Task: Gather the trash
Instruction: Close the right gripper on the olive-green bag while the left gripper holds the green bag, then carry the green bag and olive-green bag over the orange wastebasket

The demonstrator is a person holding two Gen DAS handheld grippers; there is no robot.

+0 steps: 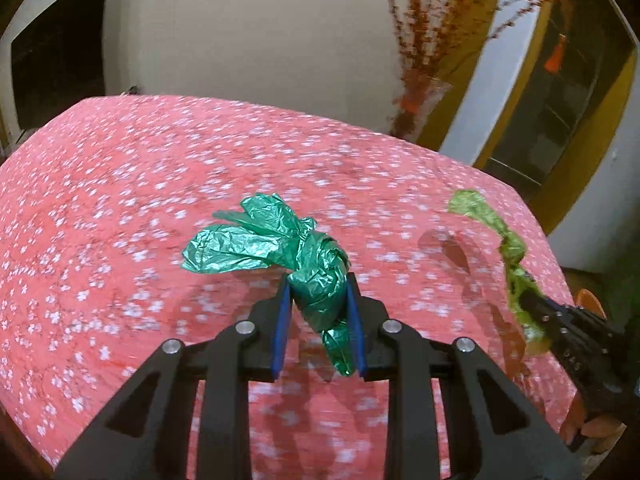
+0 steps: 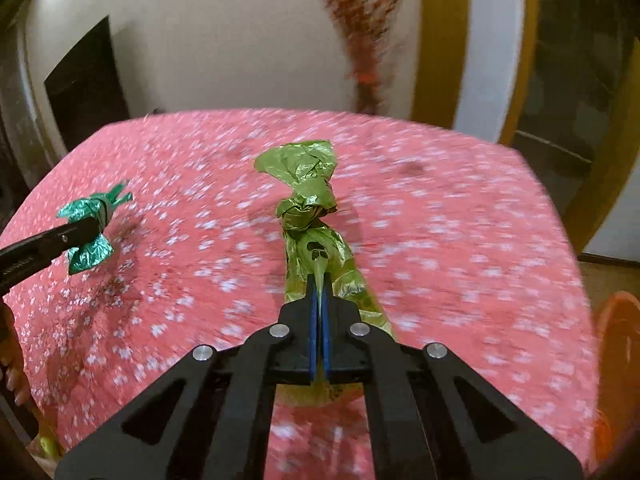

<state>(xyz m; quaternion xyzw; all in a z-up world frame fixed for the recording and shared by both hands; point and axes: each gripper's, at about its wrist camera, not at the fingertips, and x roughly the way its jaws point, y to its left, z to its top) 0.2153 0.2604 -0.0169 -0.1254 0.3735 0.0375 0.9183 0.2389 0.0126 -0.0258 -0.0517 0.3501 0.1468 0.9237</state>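
Observation:
My left gripper [image 1: 318, 286] is shut on a knotted dark green plastic bag [image 1: 280, 248] and holds it above the pink flowered tablecloth [image 1: 120, 200]. The same bag [image 2: 90, 232] shows at the left of the right wrist view, pinched in the left gripper [image 2: 96, 222]. My right gripper [image 2: 319, 284] is shut on a knotted light green plastic bag [image 2: 308, 200], which stretches forward over the tablecloth [image 2: 460, 220]. In the left wrist view that bag [image 1: 504, 240] hangs from the right gripper [image 1: 528, 298] at the right edge.
A vase of red dried branches [image 1: 420, 100] stands beyond the table's far right corner. An orange bin [image 2: 620, 360] sits low beside the table's right edge. A dark opening [image 1: 60, 48] is in the wall at the far left.

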